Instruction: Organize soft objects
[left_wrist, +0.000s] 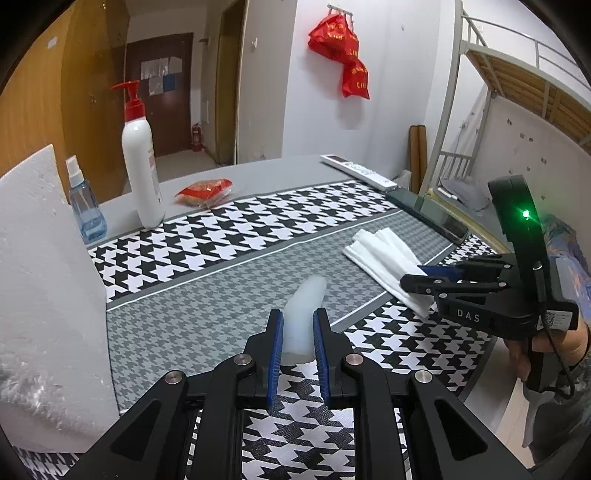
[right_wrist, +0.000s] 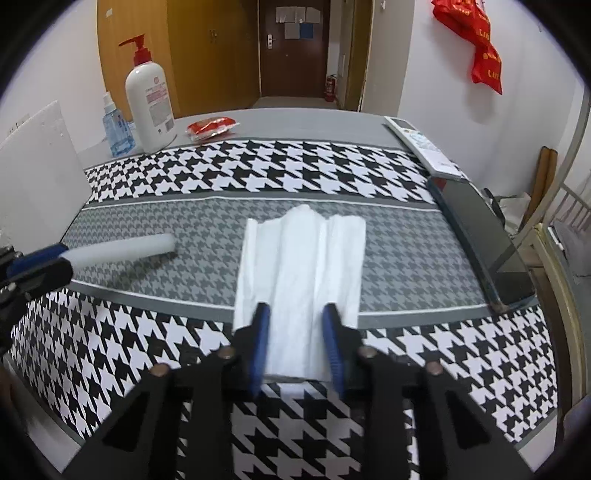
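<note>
Grippers bracket two soft items on a houndstooth-patterned black, white and grey table mat (right_wrist: 369, 184) as the sorting gets under way. The left gripper (left_wrist: 298, 332) has its blue-padded fingers (left_wrist: 276, 350) closed against the sides of a pale, translucent white foam roll (left_wrist: 303, 317), which points away from the camera over the mat's grey middle band; the right wrist view shows the roll's far end just above its own shadow, so it looks lifted or tipped rather than lying flat. The right gripper (right_wrist: 295, 332) has its fingers spread to either side of the near end of a folded white cloth (right_wrist: 303, 266) that rests flat across the grey band and the near checked border; they appear not yet clenched, and whether the pads touch the fabric cannot be told.

Judged from this, the pick-up step is in hand: one item grasped, the other lined up. The next move would call for the right fingers to pinch the cloth's layers together without scattering the folds. A white pump bottle with a red head (right_wrist: 149, 99), a small blue spray bottle (right_wrist: 116, 129) and a red snack packet (right_wrist: 210, 127) stand well apart at the far edge.
</note>
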